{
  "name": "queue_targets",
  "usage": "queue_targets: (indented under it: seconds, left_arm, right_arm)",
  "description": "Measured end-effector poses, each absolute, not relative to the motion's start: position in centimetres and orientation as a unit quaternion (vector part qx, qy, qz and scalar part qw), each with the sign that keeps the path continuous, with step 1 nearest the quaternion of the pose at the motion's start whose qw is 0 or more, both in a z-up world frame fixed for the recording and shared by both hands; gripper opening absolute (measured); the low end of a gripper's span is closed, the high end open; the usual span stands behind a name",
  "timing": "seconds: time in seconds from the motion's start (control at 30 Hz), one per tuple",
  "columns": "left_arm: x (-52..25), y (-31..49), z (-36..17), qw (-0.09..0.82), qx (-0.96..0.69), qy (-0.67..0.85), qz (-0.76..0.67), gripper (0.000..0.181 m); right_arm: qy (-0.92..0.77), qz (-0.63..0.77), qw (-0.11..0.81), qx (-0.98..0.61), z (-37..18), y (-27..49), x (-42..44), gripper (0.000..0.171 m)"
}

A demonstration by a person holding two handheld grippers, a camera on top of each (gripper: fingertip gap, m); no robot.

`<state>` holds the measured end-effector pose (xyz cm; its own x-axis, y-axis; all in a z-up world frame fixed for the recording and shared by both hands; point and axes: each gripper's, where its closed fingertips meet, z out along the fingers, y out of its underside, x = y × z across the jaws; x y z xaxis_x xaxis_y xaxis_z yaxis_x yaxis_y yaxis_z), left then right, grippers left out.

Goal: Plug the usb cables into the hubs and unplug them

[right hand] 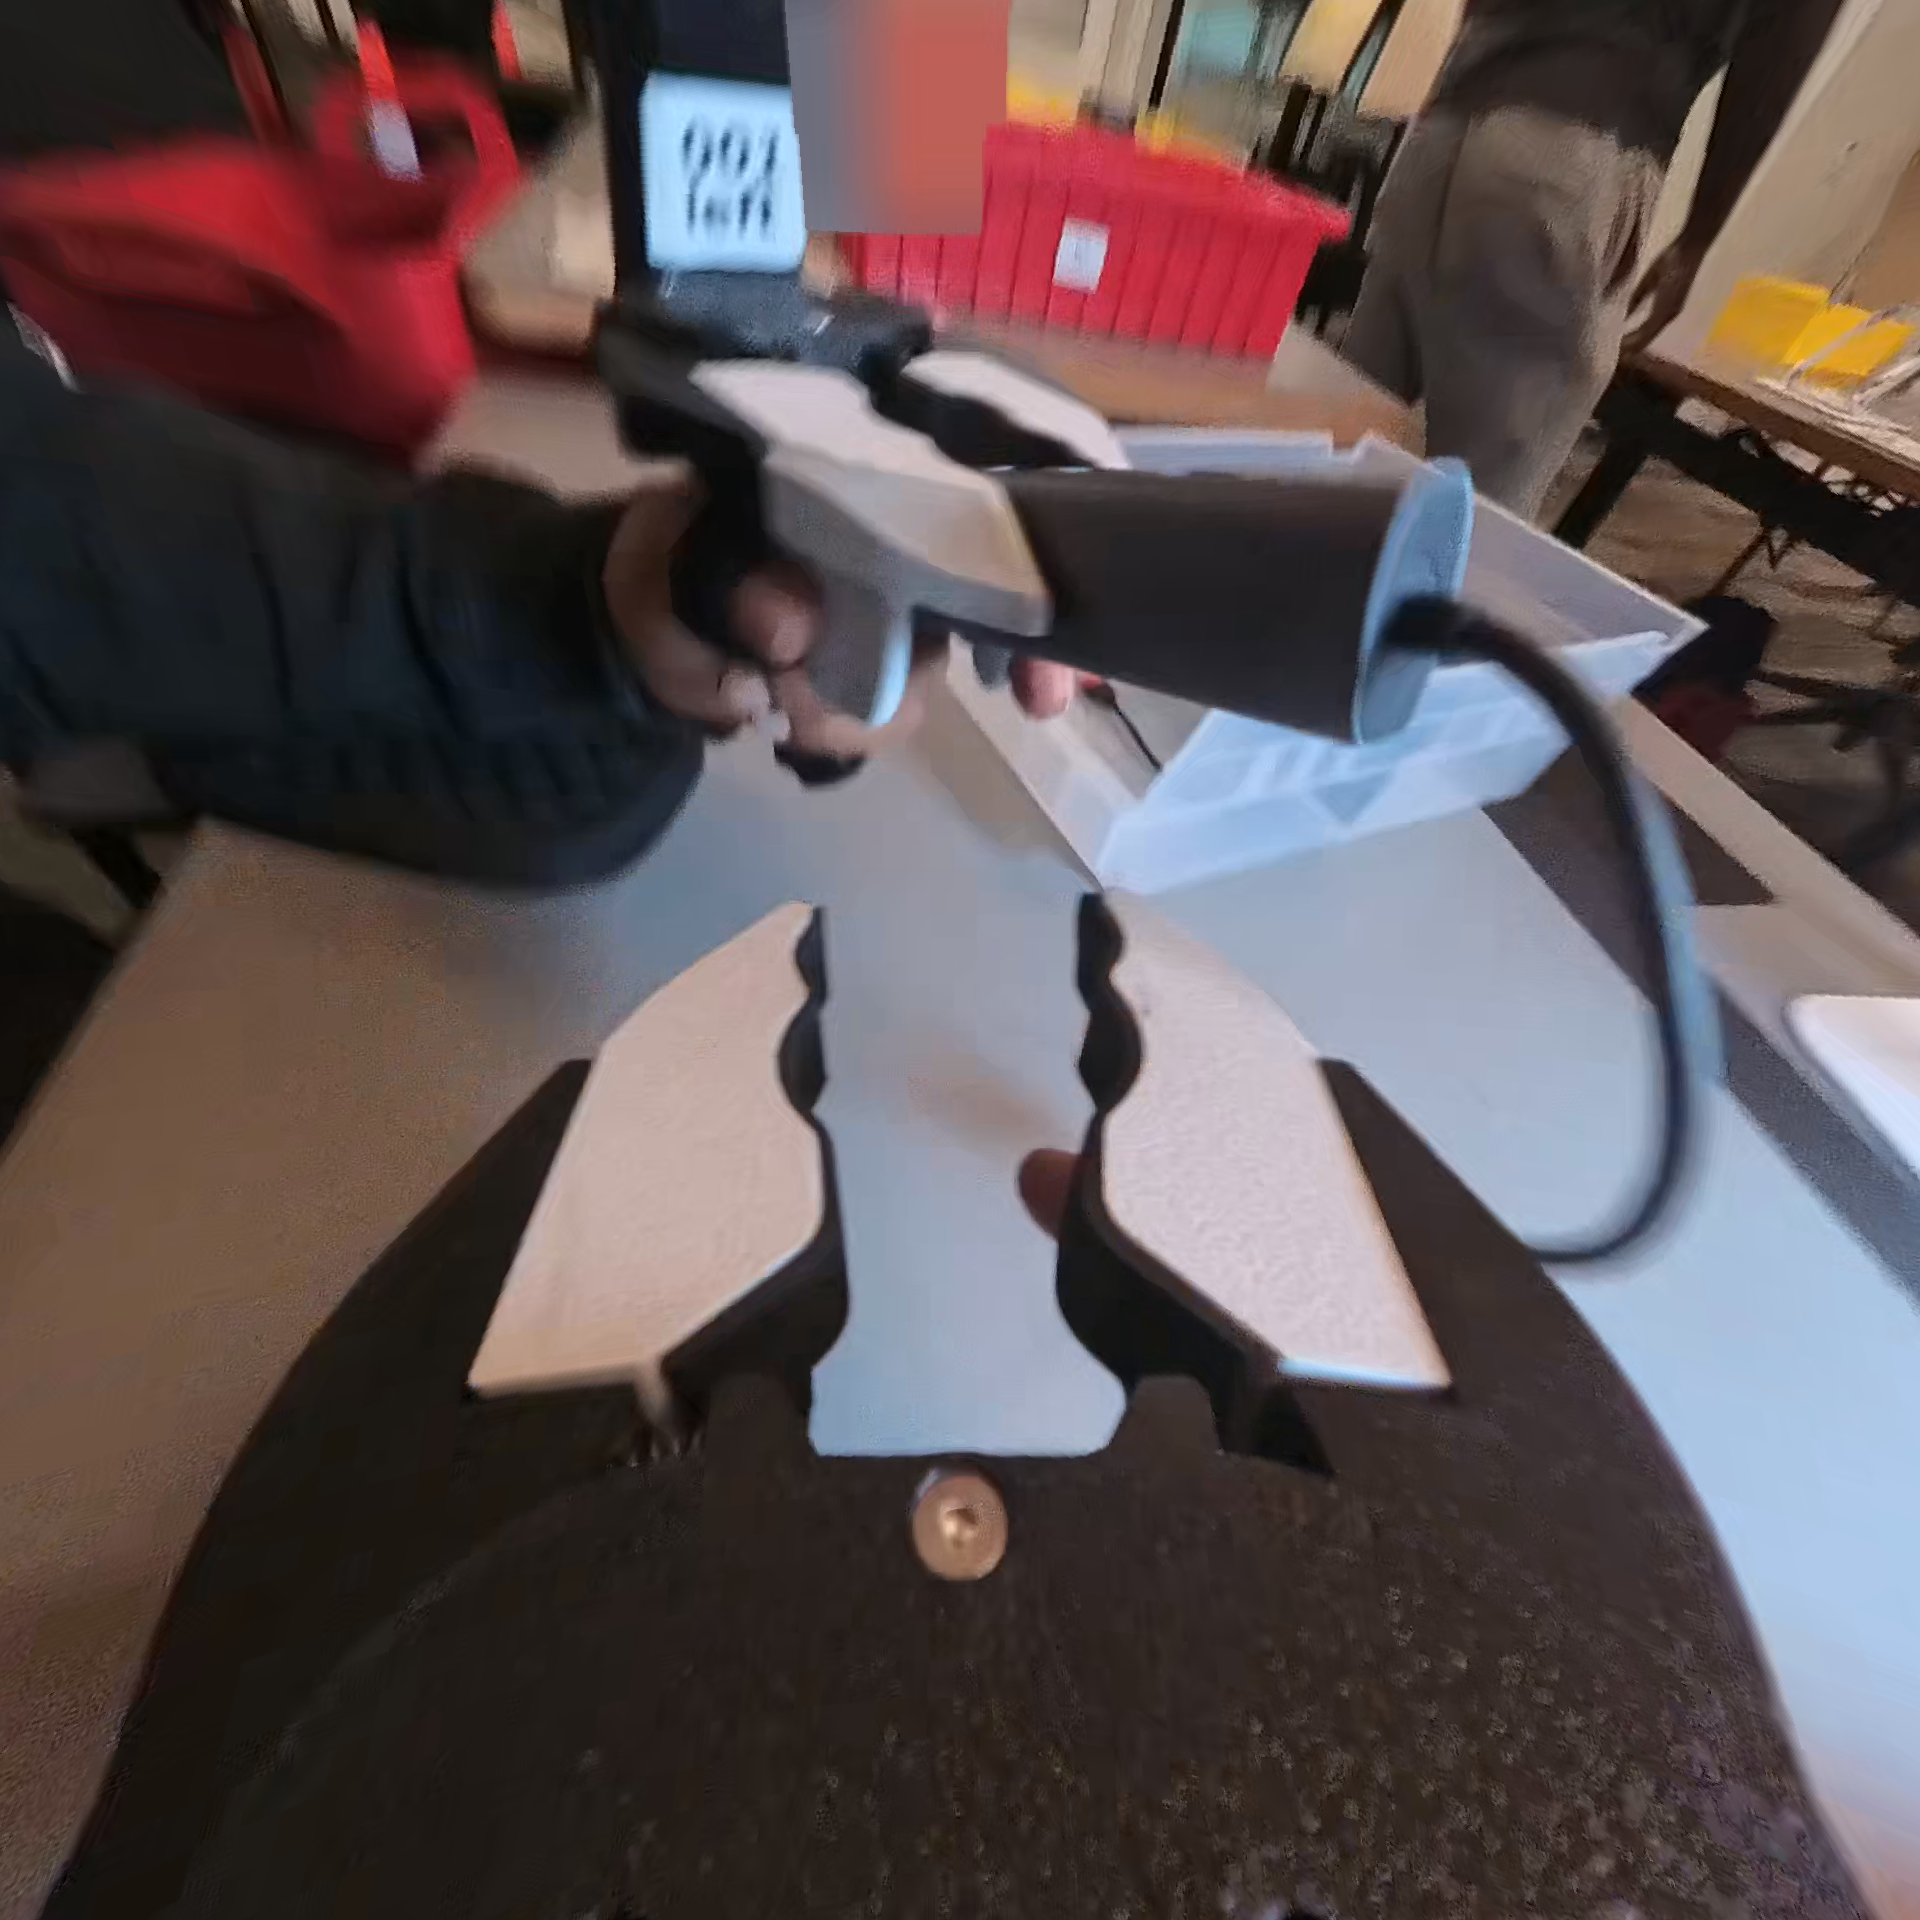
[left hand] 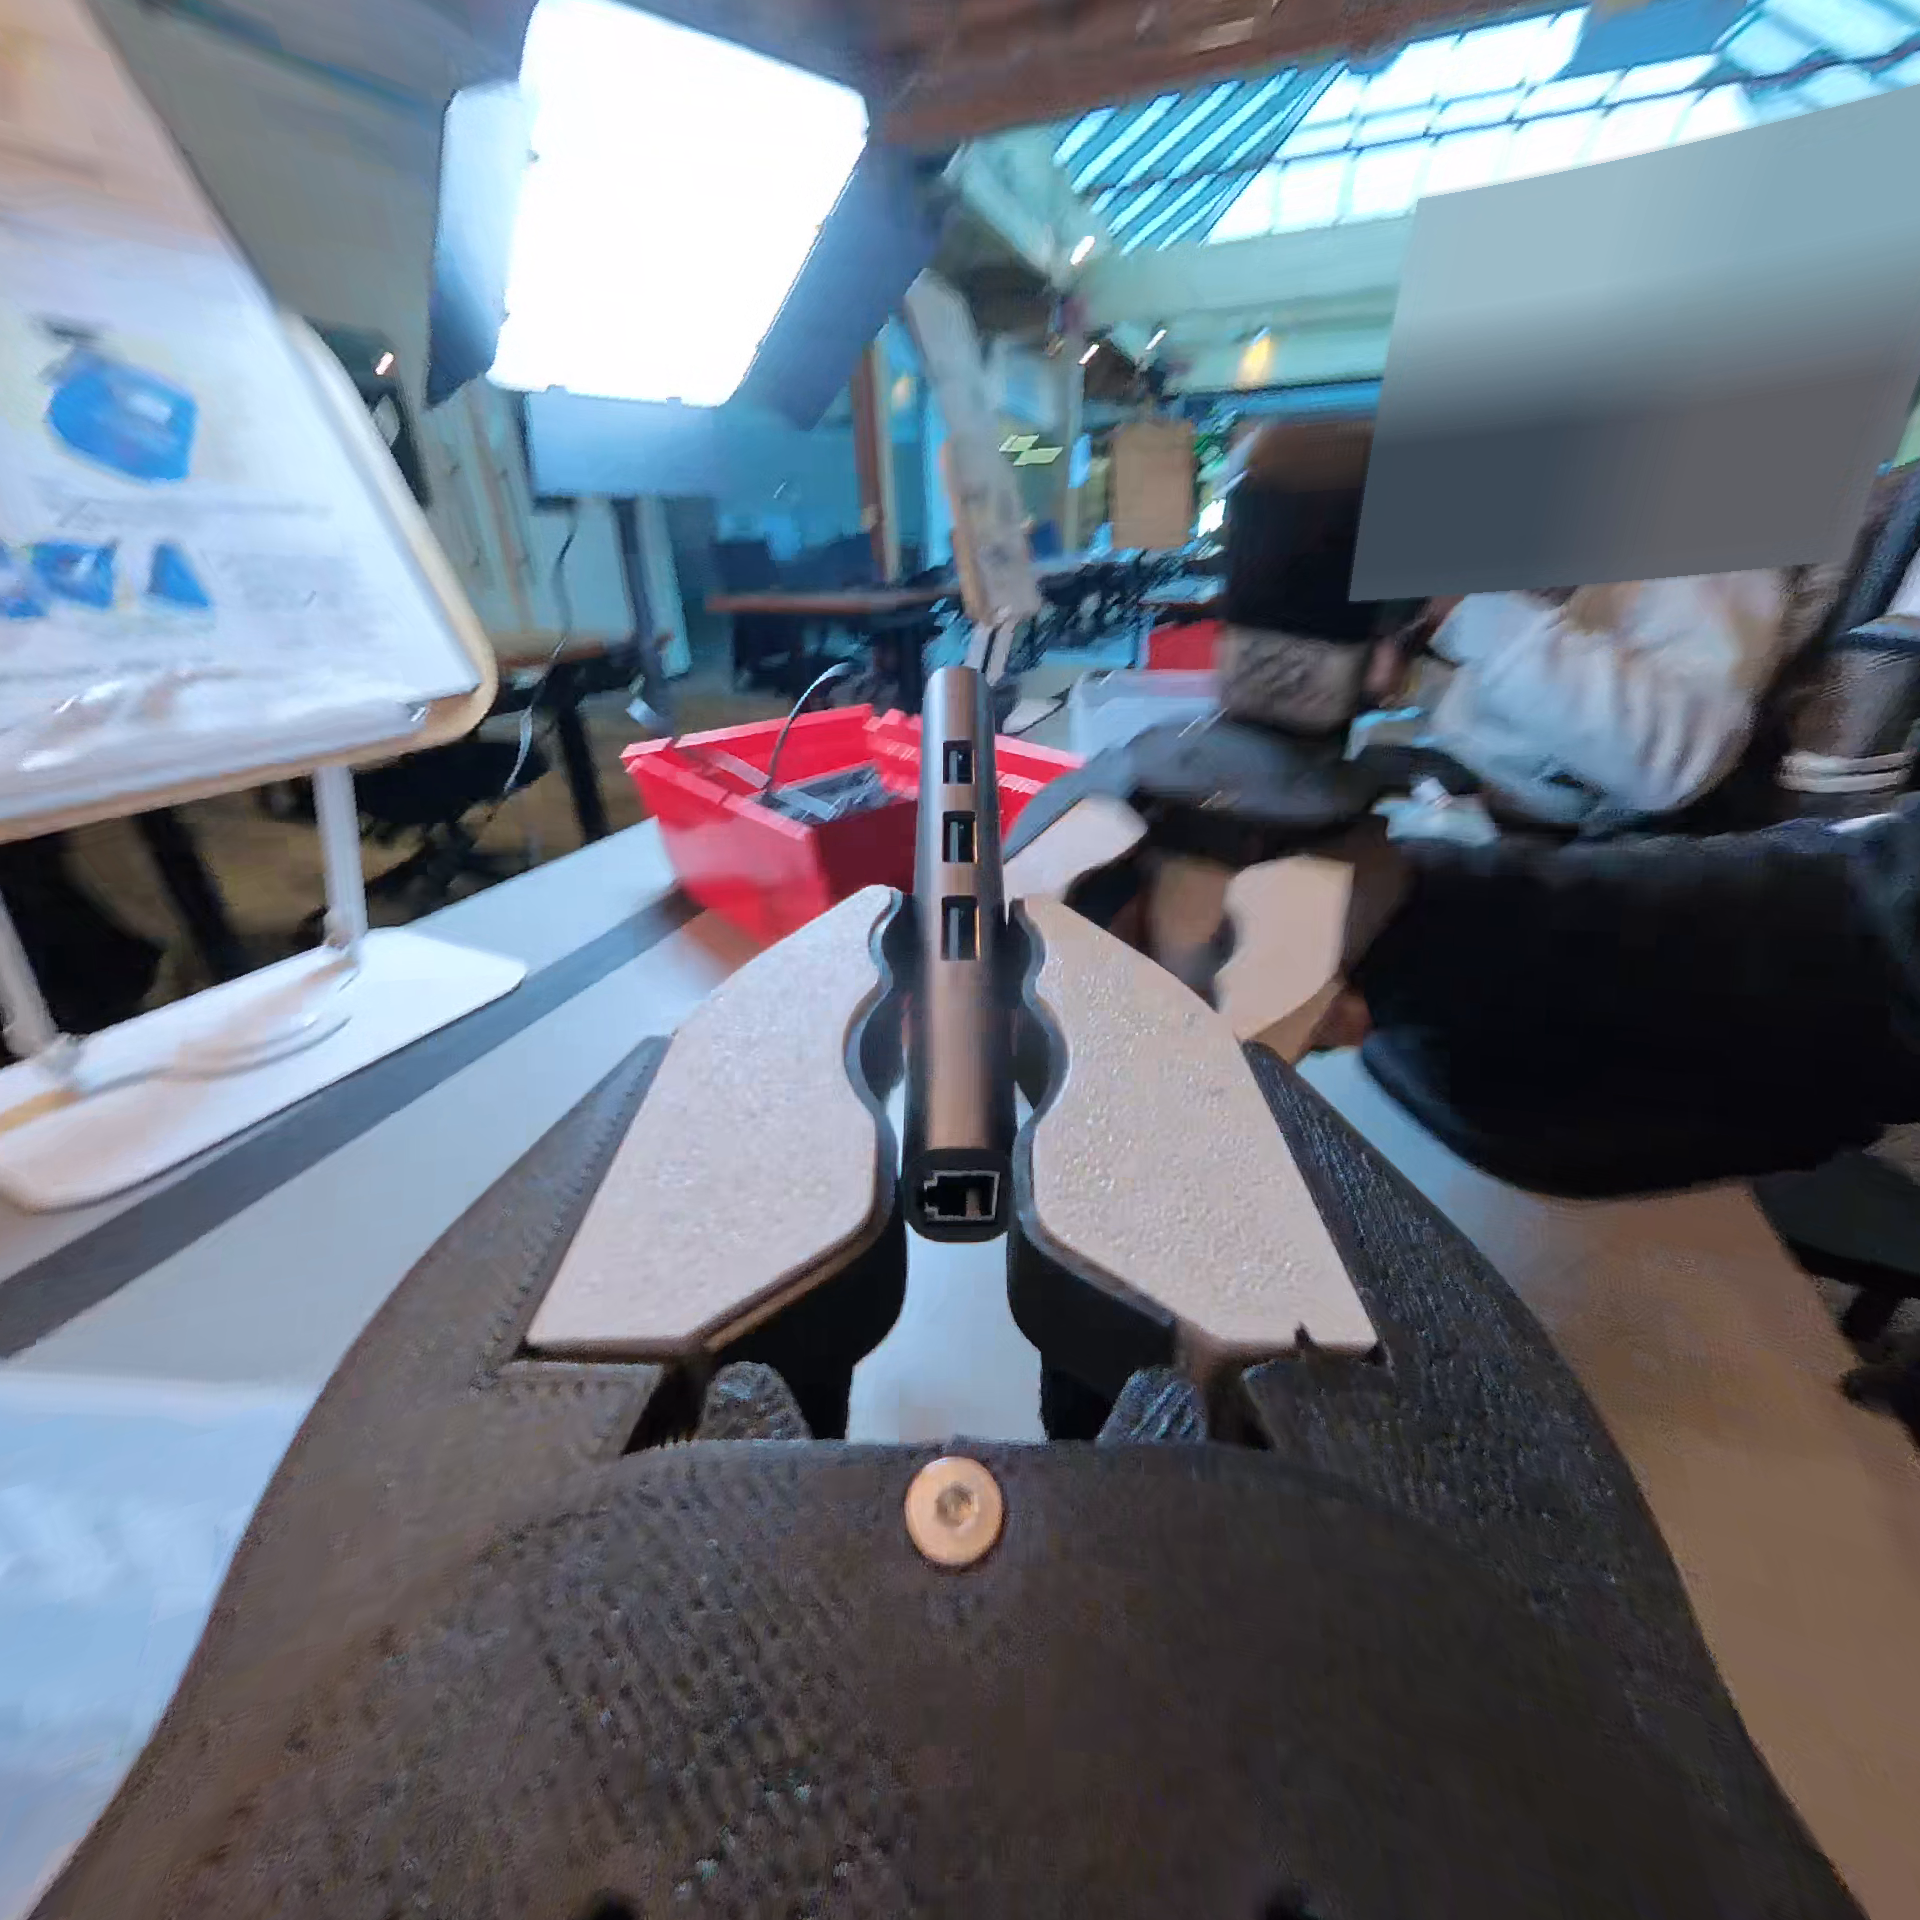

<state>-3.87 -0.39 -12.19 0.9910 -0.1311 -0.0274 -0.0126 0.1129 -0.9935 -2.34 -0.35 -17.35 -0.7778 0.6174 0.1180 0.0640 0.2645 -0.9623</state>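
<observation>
My left gripper point(left hand: 954, 909) is shut on a dark grey USB hub point(left hand: 951, 1060) held above the table and pointing forward. Three ports on its top face show, and a wider port at the near end. In the right wrist view the left gripper point(right hand: 1070, 520) holds the same hub point(right hand: 1195, 603) level, and the hub's black cable point(right hand: 1662, 935) loops down from its far end. My right gripper point(right hand: 951, 914) is open and empty over the grey table point(right hand: 364, 1091), below and in front of the hub. It also shows open in the left wrist view point(left hand: 1184, 904), just right of the hub.
A red bin point(left hand: 748, 842) with a black cable and a dark device stands behind the hub. A white document stand point(left hand: 208, 582) is at the left. A clear plastic organiser box point(right hand: 1299, 790) lies open on the table. More red bins point(right hand: 1143, 249) and a standing person point(right hand: 1507, 260) are farther back. My hands' fingertips stand some 6 cm from each other.
</observation>
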Motion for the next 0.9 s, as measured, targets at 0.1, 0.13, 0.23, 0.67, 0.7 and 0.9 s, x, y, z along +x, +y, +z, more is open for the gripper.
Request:
queue_targets:
  seconds: [0.1, 0.13, 0.23, 0.67, 0.7, 0.9]
  left_arm:
    - [-1.8, -0.8, -11.2, 0.757, -0.642, 0.093, -0.077, 0.018]
    - [-1.3, -0.9, -11.3, 0.754, -0.642, 0.108, -0.086, 0.018]
    - [-0.2, -0.9, -12.2, 0.737, -0.650, 0.136, -0.124, 0.018]
    - [-0.8, 0.6, -17.4, 0.631, -0.753, 0.184, -0.016, 0.018]
    - [-0.8, 0.6, -17.5, 0.629, -0.753, 0.191, -0.011, 0.017]
    - [-0.3, 0.7, -18.8, 0.606, -0.765, 0.218, -0.005, 0.016]
  right_arm:
    - [-0.678, 0.666, 0.209, -0.231, -15.0, -1.6, -2.7, 0.057]
    - [-0.656, 0.694, 0.198, -0.222, -13.8, -1.6, -2.3, 0.056]
    - [-0.647, 0.723, 0.153, -0.186, -12.2, -1.7, -0.5, 0.037]
    - [-0.724, 0.614, 0.294, -0.110, -12.9, 0.1, 0.6, 0.015]
    - [-0.729, 0.605, 0.302, -0.109, -13.0, 0.1, 0.7, 0.015]
    - [-0.770, 0.533, 0.334, -0.108, -15.4, -0.8, -0.1, 0.033]
